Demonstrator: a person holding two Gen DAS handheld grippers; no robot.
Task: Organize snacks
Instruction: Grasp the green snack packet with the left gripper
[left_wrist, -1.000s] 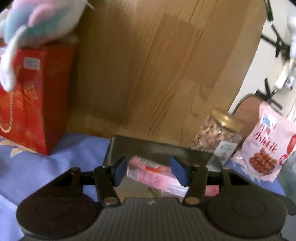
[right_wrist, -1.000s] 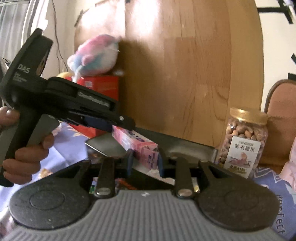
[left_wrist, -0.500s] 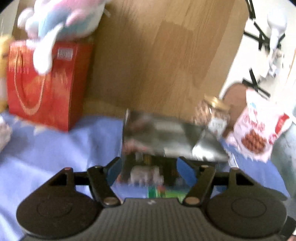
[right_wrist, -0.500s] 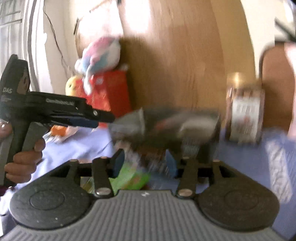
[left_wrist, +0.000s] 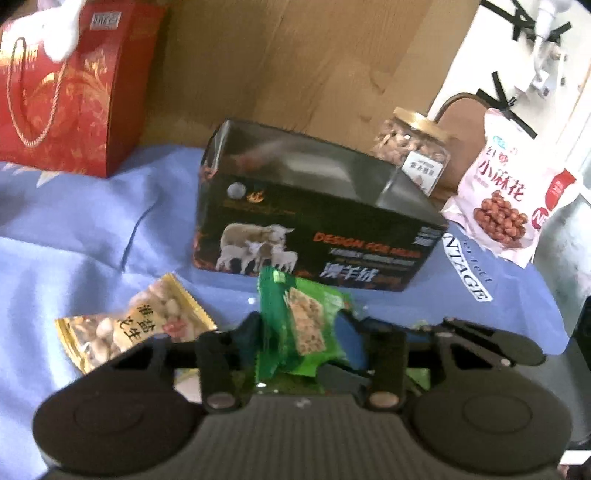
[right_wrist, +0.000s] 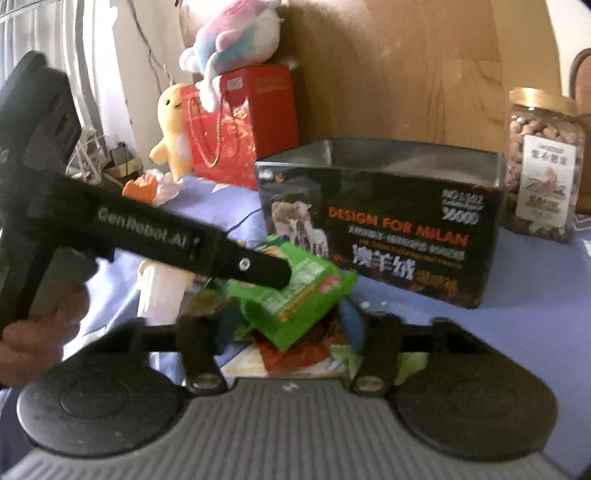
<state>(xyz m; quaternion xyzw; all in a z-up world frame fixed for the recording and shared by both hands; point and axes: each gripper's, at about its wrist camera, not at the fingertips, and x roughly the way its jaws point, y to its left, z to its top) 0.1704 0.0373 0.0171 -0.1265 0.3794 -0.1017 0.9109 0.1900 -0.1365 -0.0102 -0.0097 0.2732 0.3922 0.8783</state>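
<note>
A green packet (left_wrist: 299, 325) is held upright between the blue pads (left_wrist: 349, 341) of the left gripper (left_wrist: 301, 341), in front of the black box (left_wrist: 310, 221) and above the blue cloth (left_wrist: 92, 229). In the right wrist view the same packet (right_wrist: 295, 291) is seen pinched at the tip of the left gripper (right_wrist: 266, 269), whose handle is gripped by a hand (right_wrist: 40, 332). The right gripper (right_wrist: 290, 325) is spread wide around the packet's lower part; whether its pads touch the packet cannot be told. The box is open at the top. A yellow peanut packet (left_wrist: 136, 328) lies on the cloth left of the green one. A nut jar (left_wrist: 413, 155) stands behind the box, a pink bag (left_wrist: 509, 199) to its right, and a red gift bag (left_wrist: 62, 85) at far left.
</note>
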